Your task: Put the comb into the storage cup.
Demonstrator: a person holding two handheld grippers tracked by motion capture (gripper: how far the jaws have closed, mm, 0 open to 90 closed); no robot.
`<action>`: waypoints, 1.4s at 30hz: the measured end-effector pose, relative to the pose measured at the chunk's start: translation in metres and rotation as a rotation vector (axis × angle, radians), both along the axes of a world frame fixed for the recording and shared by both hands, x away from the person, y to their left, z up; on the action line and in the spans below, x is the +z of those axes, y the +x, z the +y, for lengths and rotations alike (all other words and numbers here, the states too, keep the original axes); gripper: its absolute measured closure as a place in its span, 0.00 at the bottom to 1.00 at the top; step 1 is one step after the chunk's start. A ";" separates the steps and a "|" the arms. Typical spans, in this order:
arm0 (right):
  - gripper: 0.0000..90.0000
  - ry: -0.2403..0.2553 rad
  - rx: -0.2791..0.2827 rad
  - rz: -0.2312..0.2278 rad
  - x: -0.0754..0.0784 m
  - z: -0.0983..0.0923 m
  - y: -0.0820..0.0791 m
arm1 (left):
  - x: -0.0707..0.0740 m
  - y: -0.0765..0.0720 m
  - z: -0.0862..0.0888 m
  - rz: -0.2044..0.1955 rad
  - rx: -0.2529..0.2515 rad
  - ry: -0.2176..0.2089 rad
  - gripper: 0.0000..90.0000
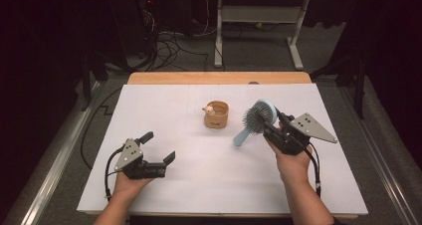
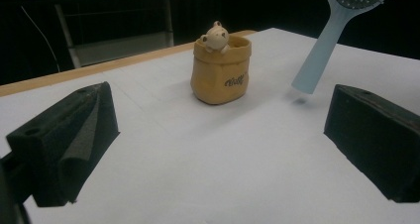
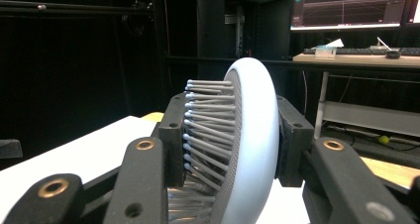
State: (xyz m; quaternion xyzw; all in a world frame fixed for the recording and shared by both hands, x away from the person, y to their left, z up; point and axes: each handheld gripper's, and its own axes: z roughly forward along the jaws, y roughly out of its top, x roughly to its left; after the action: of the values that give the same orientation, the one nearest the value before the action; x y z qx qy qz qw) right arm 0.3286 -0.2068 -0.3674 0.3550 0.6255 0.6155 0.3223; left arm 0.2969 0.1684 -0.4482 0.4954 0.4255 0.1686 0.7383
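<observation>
Above the white table [image 1: 149, 195], on its right half, the right gripper [image 1: 274, 127] holds a light blue hairbrush [image 1: 257, 119] by its head, jaws clamped on the bristle face and the smooth back; the handle hangs down-left, its tip just clear of the surface. Near it at mid-table sits a small tan sack-shaped pot [image 1: 216, 115] with a bear figurine [image 2: 216, 36] at its rim. The left gripper [image 1: 158, 147] rests low at the table's left, jaws wide apart and empty. The carry step seems in hand; next likely calls for steering the handle over the pot's mouth and lowering it in upright, without tipping the pot.
</observation>
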 end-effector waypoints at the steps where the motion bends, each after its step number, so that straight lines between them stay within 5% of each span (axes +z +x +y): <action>1: 0.66 0.001 0.000 -0.001 0.000 0.001 0.001 | 0.000 0.000 0.000 0.000 -0.001 0.002 0.01; 42: 0.66 0.024 -0.005 -0.098 0.042 0.015 0.009 | 0.001 -0.002 0.002 -0.009 -0.008 -0.015 0.01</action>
State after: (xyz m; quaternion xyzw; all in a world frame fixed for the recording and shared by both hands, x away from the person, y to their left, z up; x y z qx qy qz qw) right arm 0.3377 -0.1923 -0.3249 0.3300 0.6006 0.6389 0.3496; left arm 0.2954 0.1706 -0.4471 0.4908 0.4213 0.1648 0.7446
